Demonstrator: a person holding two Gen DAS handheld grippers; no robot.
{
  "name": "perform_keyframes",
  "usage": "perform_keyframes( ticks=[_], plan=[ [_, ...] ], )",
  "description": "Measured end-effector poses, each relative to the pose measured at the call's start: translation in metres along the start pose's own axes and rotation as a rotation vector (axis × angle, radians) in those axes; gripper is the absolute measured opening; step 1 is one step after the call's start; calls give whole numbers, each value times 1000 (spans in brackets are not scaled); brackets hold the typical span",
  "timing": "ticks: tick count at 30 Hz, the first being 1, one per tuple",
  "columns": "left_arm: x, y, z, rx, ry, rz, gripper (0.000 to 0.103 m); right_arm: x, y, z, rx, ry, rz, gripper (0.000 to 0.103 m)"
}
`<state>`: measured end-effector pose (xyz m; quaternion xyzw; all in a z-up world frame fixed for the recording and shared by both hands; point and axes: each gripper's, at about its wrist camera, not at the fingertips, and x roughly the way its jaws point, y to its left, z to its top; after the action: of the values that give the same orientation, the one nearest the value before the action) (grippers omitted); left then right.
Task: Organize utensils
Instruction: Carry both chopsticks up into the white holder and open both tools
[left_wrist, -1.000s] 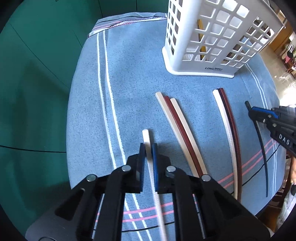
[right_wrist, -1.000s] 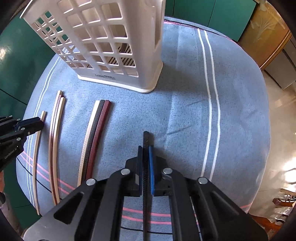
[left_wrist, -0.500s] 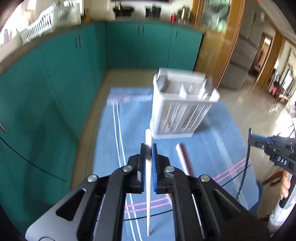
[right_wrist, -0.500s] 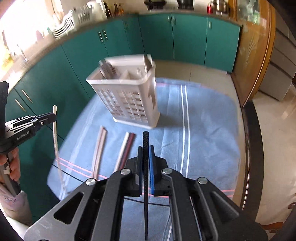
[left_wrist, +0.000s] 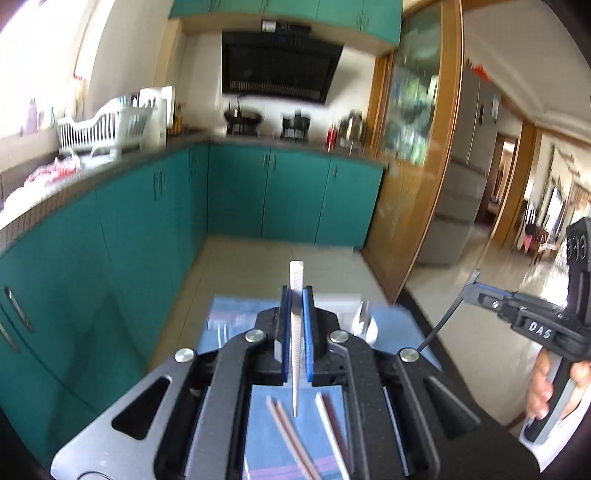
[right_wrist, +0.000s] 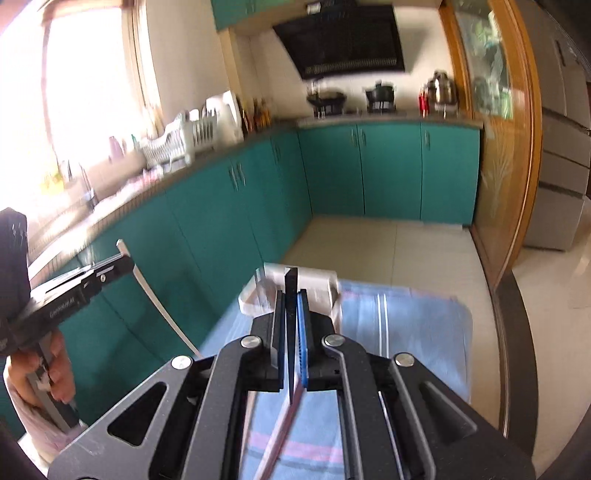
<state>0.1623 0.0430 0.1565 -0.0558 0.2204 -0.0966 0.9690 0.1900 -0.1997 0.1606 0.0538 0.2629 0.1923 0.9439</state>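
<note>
My left gripper (left_wrist: 296, 295) is closed on a white chopstick (left_wrist: 296, 332), which stands nearly upright between the two blue pads (left_wrist: 283, 332); its flat top end rises a little above the fingertips and its thin end hangs down below them, free in the air above the blue cloth (left_wrist: 266, 435). My right gripper (right_wrist: 291, 299) is closed in the same way on a black chopstick (right_wrist: 291, 332), also nearly upright, with the top end above the pads and the pointed end hanging free below them. Both grippers are raised above the table, so the cameras look across the kitchen at the teal cabinets (left_wrist: 236, 192). In the left wrist view I see the right gripper at the right edge, with the black chopstick hanging down as a thin dark line. In the right wrist view the left gripper (right_wrist: 122, 264) is at the left edge, and the white chopstick (right_wrist: 159, 302) slants down from it. On the cloth under the left gripper lie two groups of chopsticks: a pinkish-brown pair (left_wrist: 291, 439) and, just beside to the right, a white and dark red group (left_wrist: 332, 432). The white utensil basket (right_wrist: 317, 280) stands on the cloth behind the right gripper's fingers, blurred and partly hidden, so I cannot tell what is in its compartments.
</note>
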Motion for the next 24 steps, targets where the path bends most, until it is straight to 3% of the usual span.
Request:
perform_keyframes(
  ticks=[4,10,17,24],
  plan=[
    [3,-10,45,-1,-98,35,6,-8,1,44,11,-131,-52,7],
    [48,-13,63,-29,-162,38,6,23,-3,62,-5,-180,-119,7],
    [123,-2,11,-44,-54,114,6,92,-19,13,24,-51,-138,7],
    [147,8,-27,-63,13,121,7,117,-23,-20,49,2,-118,7]
  ],
)
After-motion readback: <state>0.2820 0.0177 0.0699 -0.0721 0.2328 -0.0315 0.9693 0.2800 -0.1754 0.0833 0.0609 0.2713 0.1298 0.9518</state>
